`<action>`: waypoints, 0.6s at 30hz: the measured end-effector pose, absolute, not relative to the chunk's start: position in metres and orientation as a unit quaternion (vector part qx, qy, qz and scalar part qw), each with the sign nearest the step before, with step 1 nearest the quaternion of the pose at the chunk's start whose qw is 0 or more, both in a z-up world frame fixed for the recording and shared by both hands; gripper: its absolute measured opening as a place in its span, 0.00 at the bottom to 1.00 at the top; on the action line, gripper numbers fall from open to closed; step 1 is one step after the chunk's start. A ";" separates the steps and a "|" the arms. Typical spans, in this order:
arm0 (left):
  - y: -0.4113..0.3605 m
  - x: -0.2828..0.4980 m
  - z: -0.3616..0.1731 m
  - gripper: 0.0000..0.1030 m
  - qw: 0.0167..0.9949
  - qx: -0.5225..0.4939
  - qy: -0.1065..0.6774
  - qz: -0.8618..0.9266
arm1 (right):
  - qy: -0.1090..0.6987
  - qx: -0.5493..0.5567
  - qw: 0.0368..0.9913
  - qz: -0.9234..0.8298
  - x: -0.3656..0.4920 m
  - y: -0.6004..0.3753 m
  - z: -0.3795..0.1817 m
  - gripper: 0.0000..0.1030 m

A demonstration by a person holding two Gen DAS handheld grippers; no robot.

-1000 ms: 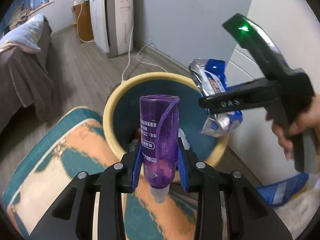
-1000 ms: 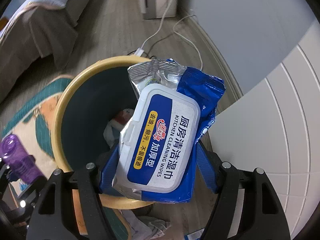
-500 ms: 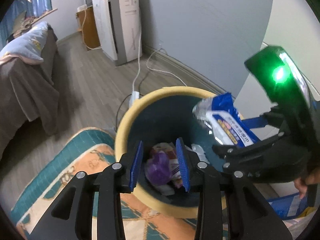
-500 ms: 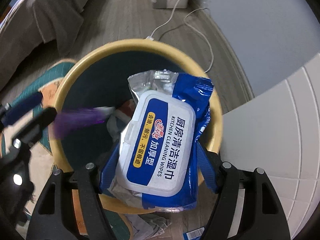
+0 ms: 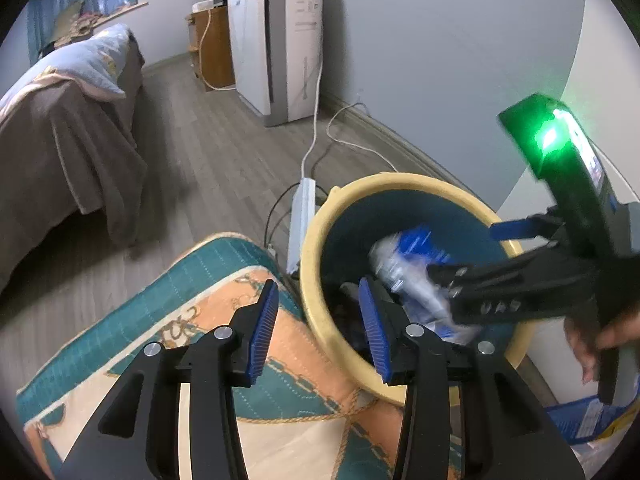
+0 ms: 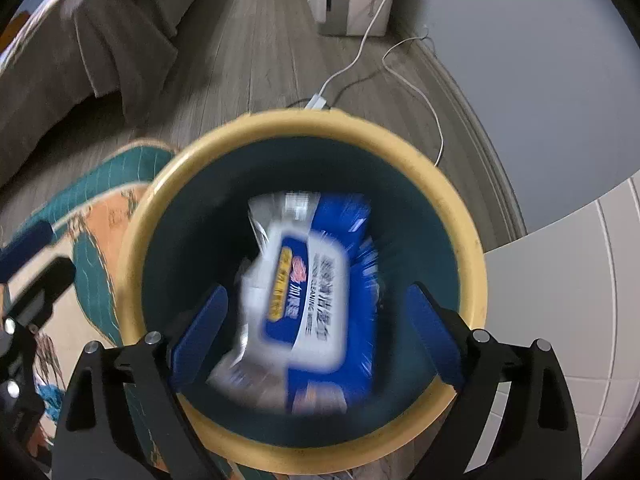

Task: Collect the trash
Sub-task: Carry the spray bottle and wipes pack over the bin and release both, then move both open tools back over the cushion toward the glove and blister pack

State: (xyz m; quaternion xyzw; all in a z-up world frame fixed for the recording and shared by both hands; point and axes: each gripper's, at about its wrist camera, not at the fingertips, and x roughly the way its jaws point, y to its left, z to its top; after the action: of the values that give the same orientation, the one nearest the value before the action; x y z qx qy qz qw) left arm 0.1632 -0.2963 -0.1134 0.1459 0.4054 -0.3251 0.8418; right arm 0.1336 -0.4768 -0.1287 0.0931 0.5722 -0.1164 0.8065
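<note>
A round bin with a yellow rim and dark teal inside stands on the floor; in the left wrist view the bin sits right of centre. My right gripper hangs over its mouth, jaws opening wide, and the blue-and-white wipes pack drops blurred between the pads, free of them. The same pack shows blurred inside the bin. My left gripper straddles the bin's near rim, jaws opening with nothing between them. The right gripper's body, a green light on top, reaches in from the right, held by a hand.
A teal-and-orange rug lies left of the bin. A power strip and white cables run behind it toward a white appliance. A bed with a brown blanket is at the left. A blue wrapper lies at the lower right.
The purple bottle left my left gripper and went into the bin, and that gripper swung left over the rim. My right gripper spread its jaws and the wipes pack now falls into the bin.
</note>
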 end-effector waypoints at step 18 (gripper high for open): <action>-0.255 0.113 -0.074 0.93 0.859 0.133 0.392 -0.300 | 0.547 0.164 0.812 -0.121 0.086 -0.490 -0.086 0.94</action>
State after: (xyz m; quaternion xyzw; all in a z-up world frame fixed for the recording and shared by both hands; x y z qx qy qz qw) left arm 0.1126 -0.2549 -0.0739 0.1333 0.3920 -0.3001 0.8594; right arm 0.0864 -0.4904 -0.0861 0.1639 0.5466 -0.1208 0.8122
